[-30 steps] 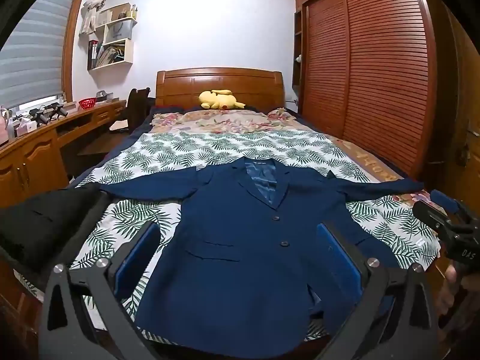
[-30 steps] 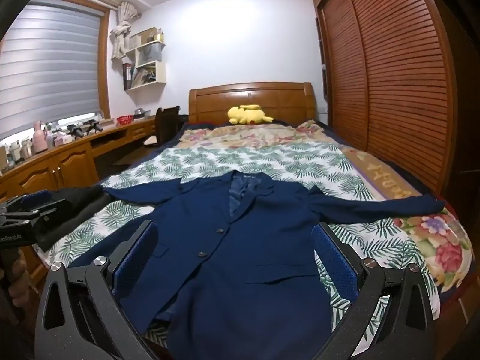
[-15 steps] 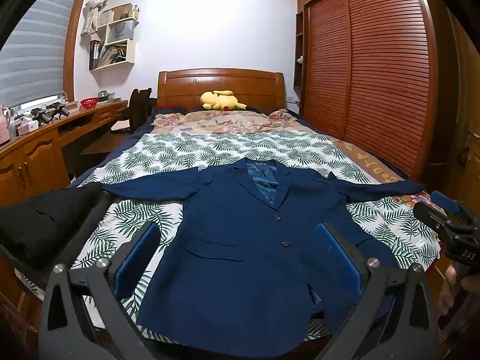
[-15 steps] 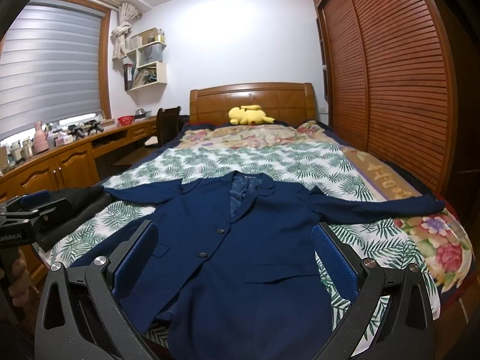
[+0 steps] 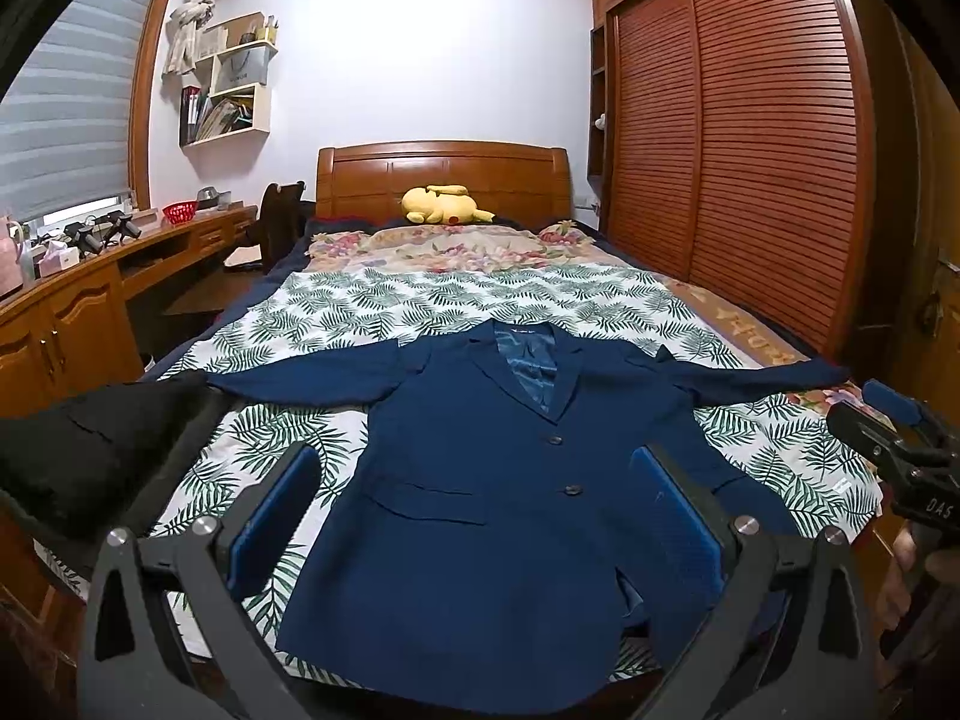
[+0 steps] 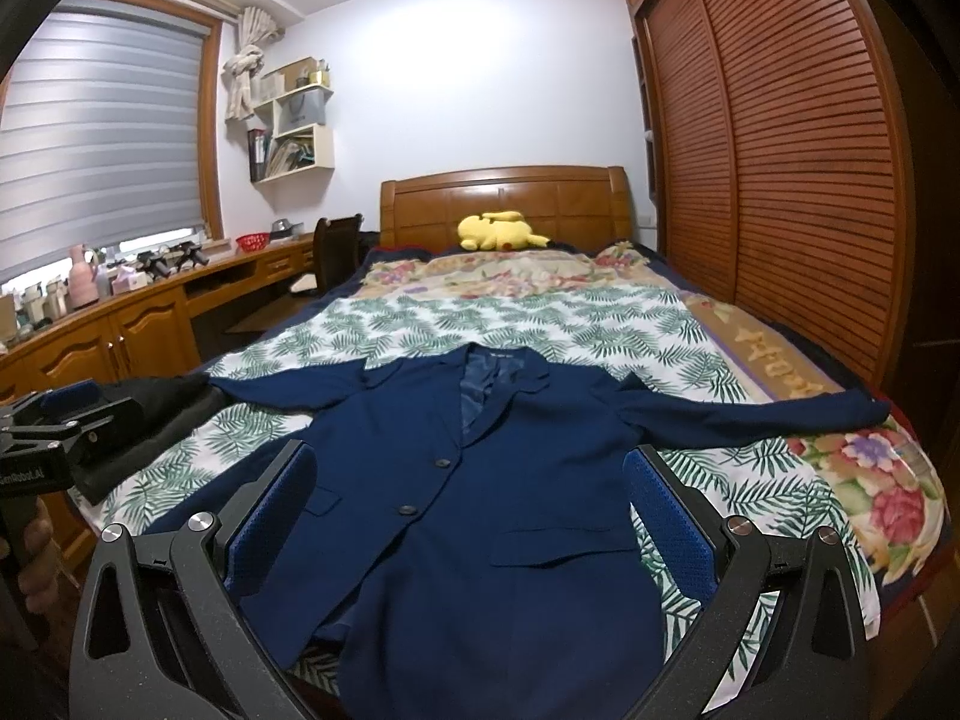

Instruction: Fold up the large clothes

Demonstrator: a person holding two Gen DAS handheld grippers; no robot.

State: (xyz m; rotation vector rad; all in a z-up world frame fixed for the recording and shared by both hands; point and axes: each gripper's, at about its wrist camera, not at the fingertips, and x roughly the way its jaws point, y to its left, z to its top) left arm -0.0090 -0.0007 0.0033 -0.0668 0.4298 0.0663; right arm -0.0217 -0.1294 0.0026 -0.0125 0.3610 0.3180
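A navy blue suit jacket point(image 5: 480, 480) lies flat and face up on the bed, buttoned, collar toward the headboard, both sleeves spread out sideways. It also shows in the right wrist view point(image 6: 480, 480). My left gripper point(image 5: 477, 501) is open and empty, held above the jacket's hem. My right gripper point(image 6: 471, 507) is open and empty, also above the hem. The right gripper's body shows at the right edge of the left wrist view point(image 5: 900, 450); the left gripper's body shows at the left edge of the right wrist view point(image 6: 54, 438).
The bed has a palm-leaf sheet point(image 5: 420, 306) and a floral blanket point(image 6: 882, 480). A black garment point(image 5: 90, 450) lies at the bed's left corner. A yellow plush toy point(image 5: 444, 204) sits by the headboard. A wooden desk point(image 6: 120, 324) runs along the left, a slatted wardrobe point(image 5: 750, 150) along the right.
Both views have shifted very slightly; the jacket lies as before and both grippers stay open.
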